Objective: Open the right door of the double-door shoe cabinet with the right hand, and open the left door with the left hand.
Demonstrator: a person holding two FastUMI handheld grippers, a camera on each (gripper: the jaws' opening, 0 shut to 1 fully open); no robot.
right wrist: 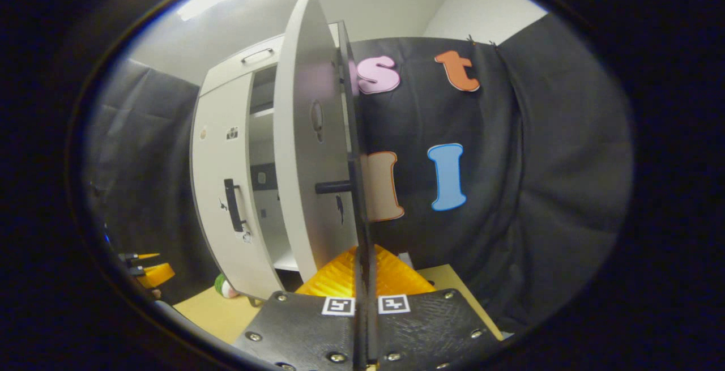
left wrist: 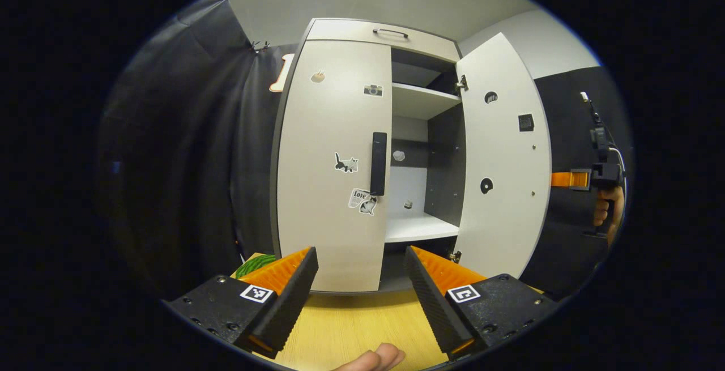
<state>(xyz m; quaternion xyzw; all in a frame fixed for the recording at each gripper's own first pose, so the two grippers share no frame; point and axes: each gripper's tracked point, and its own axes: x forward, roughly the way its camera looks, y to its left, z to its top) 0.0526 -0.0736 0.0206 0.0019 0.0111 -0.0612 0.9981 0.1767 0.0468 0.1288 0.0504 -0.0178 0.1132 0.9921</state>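
Now right gripper (right wrist: 362,280) is clenched on edge of swung-open flat white panel right door (right wrist: 308,150) — left gripper (left wrist: 361,280) is held released, facing closed white left door (left wrist: 334,161) w/ black bar handle (left wrist: 378,163).

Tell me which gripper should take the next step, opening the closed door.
Left. The left gripper is open, facing the closed left door with its handle straight ahead. The right gripper is shut on the edge of the open right door, away from that handle.
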